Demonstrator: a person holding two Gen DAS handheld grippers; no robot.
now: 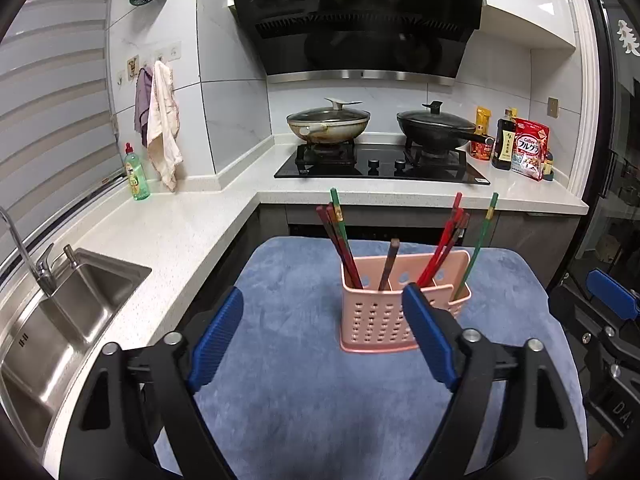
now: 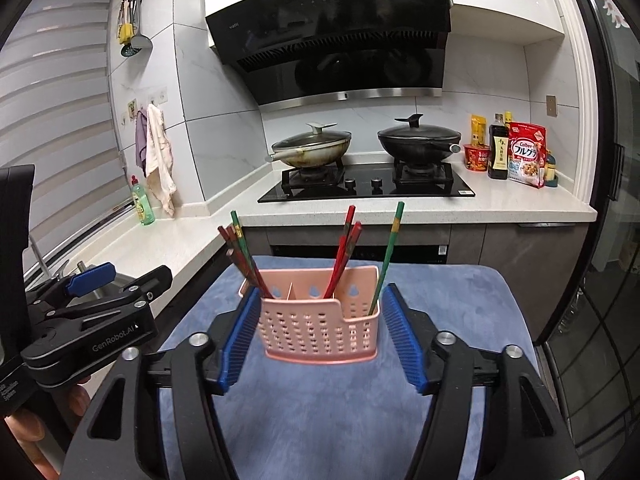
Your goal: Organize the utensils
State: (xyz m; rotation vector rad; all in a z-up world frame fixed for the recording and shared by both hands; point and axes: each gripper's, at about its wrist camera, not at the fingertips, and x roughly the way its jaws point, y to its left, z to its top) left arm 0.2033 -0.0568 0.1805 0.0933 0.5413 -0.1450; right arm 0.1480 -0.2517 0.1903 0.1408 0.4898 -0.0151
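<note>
A pink perforated utensil holder [image 1: 378, 320] stands on a blue mat [image 1: 280, 400]. Several red, brown and green chopsticks [image 1: 342, 244] lean upright in its compartments, and one green chopstick [image 1: 478, 244] stands at its right end. My left gripper [image 1: 322, 296] is open just short of the holder and a little left of it, with nothing between its fingers. My right gripper [image 2: 320, 294] is open too. Its blue pads [image 2: 404, 340] flank the holder [image 2: 320, 336] without pressing on it. In the right wrist view the left gripper [image 2: 100, 284] shows at the left edge, held in a hand.
A steel sink [image 1: 80, 308] with a tap lies in the white counter [image 1: 168, 240] to the left. Beyond the mat is a black hob [image 1: 380, 166] with two lidded woks. A green soap bottle [image 1: 136, 176] and food packs [image 1: 530, 152] stand on the counter. A dark glass door is on the right.
</note>
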